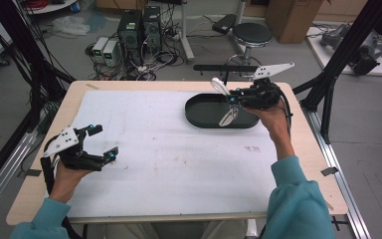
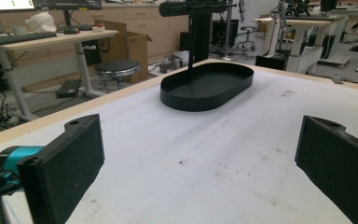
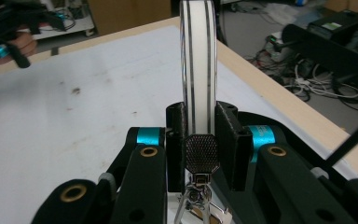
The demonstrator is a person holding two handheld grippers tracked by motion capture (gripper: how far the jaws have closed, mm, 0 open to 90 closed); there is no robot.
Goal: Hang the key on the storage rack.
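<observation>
Standing at a pale wooden table point(image 1: 40, 199) covered by a white sheet point(image 1: 164, 159), a person in teal sleeves holds two black grippers, one in each hand. The left gripper point(image 1: 102, 142) sits at the near left of the table, its jaws spread wide with nothing between them. The right gripper point(image 1: 233, 94) is at the far right, above one black oval metal tray point(image 1: 204, 117), which is the single thing standing on the sheet. Its jaws are closed narrow on one white, flat, clip-like object with thin dark stripes point(image 3: 196, 70), held by its middle; one end sticks up past the jaws and the other hangs over the tray. In the right gripper view, a shiny metal fitting with a dark textured pad point(image 3: 202, 154) shows at its lower end.

Faint brown stains mark the sheet. A black stand with a crossbar point(image 1: 226, 67) rises behind the tray. Past the far edge, on the grey floor, I count two dark computer towers point(image 1: 139, 27), two small white boxes with green lights point(image 1: 105, 50), a tangle of cables point(image 1: 149, 64), one round black stool point(image 1: 251, 35) and one cardboard box point(image 1: 291, 17). Black frame posts point(image 1: 343, 55) stand at both sides.
</observation>
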